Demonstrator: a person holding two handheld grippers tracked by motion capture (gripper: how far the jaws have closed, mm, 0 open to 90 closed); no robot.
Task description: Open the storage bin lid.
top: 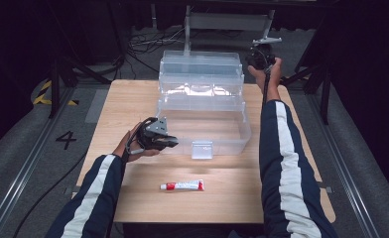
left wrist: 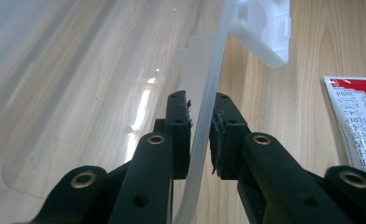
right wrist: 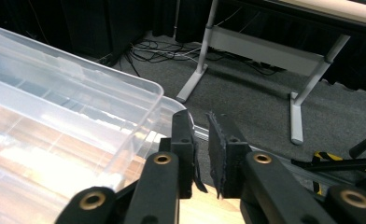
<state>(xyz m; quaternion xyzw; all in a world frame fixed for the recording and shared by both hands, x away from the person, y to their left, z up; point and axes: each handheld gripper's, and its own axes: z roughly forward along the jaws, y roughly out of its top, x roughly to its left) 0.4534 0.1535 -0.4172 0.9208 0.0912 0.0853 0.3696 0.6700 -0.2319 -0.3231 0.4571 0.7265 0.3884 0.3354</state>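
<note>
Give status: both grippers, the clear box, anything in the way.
Left gripper shut on clear box front wall. Right gripper nearly shut, holding nothing, by the box's far right corner. Toothpaste tube lies apart on table, nothing blocking.

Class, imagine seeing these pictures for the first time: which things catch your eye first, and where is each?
A large clear plastic box, opened in stepped tiers, stands mid-table. The left gripper is clamped on the box's thin front wall, while the right gripper sits nearly closed with nothing between its jaws at the box's far right corner. A red-and-white tube lies alone on the wood near the person.
</note>
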